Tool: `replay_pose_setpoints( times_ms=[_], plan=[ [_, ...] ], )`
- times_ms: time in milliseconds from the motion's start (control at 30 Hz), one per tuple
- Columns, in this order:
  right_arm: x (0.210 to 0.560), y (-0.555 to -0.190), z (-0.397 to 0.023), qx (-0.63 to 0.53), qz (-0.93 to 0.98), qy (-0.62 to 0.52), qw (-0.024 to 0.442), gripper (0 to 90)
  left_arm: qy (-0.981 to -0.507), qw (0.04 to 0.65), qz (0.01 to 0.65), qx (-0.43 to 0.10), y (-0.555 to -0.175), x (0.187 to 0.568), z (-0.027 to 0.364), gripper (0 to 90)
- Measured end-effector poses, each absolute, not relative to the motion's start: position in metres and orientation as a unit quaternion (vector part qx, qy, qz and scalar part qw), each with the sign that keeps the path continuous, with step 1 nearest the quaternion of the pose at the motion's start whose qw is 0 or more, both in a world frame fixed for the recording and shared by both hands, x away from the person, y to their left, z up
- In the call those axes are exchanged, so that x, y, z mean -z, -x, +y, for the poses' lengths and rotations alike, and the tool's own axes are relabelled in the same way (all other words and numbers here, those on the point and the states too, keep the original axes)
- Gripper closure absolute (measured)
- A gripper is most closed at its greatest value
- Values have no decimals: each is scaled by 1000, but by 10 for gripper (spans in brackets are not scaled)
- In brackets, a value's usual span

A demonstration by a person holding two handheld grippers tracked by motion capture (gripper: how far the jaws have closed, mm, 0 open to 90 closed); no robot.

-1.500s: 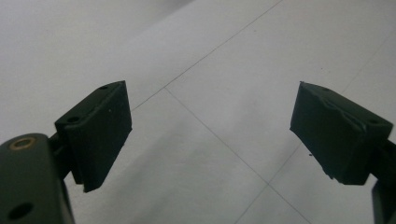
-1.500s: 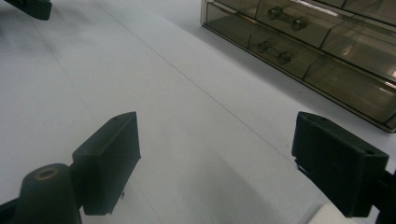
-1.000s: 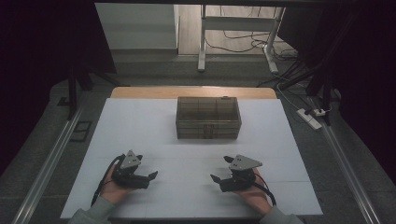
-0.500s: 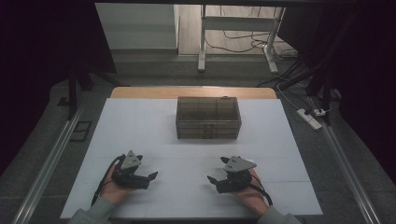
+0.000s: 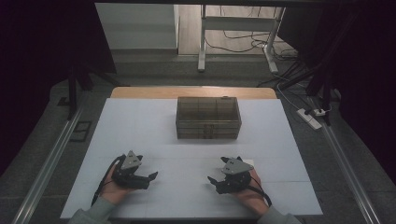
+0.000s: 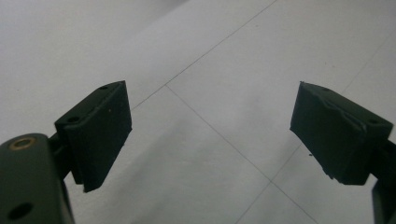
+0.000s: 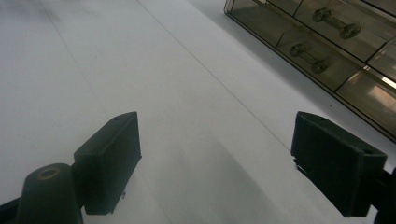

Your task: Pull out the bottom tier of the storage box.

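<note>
1. The left hand-held gripper sits at the lower left of the high view, low over the white surface, held from behind by a hand.
2. Its jaws stand wide apart in the left gripper view, with bare surface and thin seam lines between them.
3. The right hand-held gripper is at the lower right, its jaws also spread wide and holding nothing.
4. A clear drawer box stands at the centre of the frame, well apart from both.
5. In the right gripper view the box's front, with its small drawer handles, fills the upper right corner.
</note>
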State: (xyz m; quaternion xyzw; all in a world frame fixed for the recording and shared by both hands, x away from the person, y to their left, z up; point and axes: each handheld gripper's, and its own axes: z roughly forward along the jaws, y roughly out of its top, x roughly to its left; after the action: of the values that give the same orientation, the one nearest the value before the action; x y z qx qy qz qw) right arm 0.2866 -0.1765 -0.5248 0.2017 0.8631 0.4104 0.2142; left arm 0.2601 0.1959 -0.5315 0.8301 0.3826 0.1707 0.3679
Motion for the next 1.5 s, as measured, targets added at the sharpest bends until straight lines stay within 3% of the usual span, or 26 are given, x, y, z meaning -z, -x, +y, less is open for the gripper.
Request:
replay_pose_setpoints(
  times_ms=[1500],
  plan=[
    [525,-275,-171,-329,871,-116,346,185,-830,366,384,-173,-260,532,197,127]
  ],
)
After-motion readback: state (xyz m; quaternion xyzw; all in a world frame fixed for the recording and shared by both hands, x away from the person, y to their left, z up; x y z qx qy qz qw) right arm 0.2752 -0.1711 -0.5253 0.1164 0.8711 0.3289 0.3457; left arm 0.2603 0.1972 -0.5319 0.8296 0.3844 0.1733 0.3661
